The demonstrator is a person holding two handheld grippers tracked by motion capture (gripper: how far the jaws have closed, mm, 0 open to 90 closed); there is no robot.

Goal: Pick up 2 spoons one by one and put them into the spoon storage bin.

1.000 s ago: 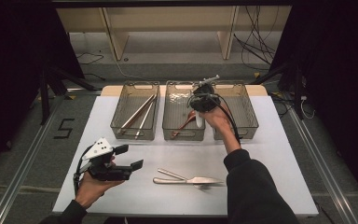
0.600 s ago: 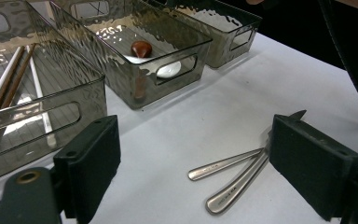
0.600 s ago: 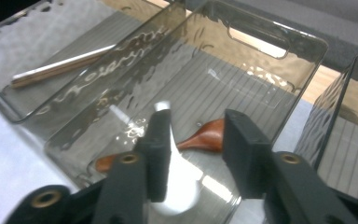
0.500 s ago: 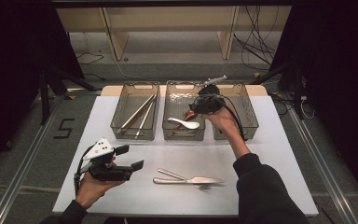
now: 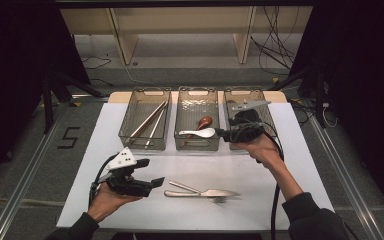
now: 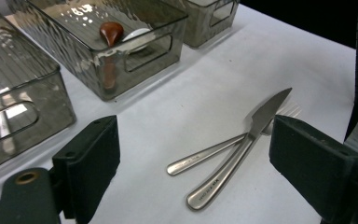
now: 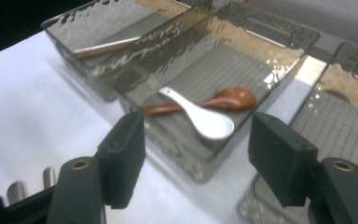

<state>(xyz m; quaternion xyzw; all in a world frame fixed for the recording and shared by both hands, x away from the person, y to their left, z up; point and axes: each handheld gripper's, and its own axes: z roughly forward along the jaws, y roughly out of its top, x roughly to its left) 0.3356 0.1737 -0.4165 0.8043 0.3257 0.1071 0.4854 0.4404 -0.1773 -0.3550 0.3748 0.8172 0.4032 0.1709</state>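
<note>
A white ceramic spoon [image 5: 200, 133] [image 7: 209, 121] lies across a brown wooden spoon [image 5: 203, 122] [image 7: 233, 99] in the middle smoky bin [image 5: 196, 91]. My right gripper [image 5: 220, 133] [image 7: 200, 156] hovers at the front of the right bin [image 5: 240, 92] and points left at the spoons. Its jaws have just been opening and stand open, with nothing between them. A steel knife [image 5: 225, 192] [image 6: 242, 149] and fork [image 5: 185, 187] [image 6: 205, 156] lie crossed on the white table. My left gripper [image 5: 151, 172] [image 6: 196, 154] is open just left of them.
The left bin [image 5: 145, 92] holds chopsticks [image 5: 147, 122] [image 7: 105, 46]. The right bin's ribbed floor [image 7: 345, 116] is bare. The three bins stand in a row at the back of the white table [image 5: 300, 165]. Dark floor and shelving lie beyond.
The right gripper let go of the white spoon, which now lies in the middle bin, then drew back right towards the right bin's front. The left gripper stayed put.
</note>
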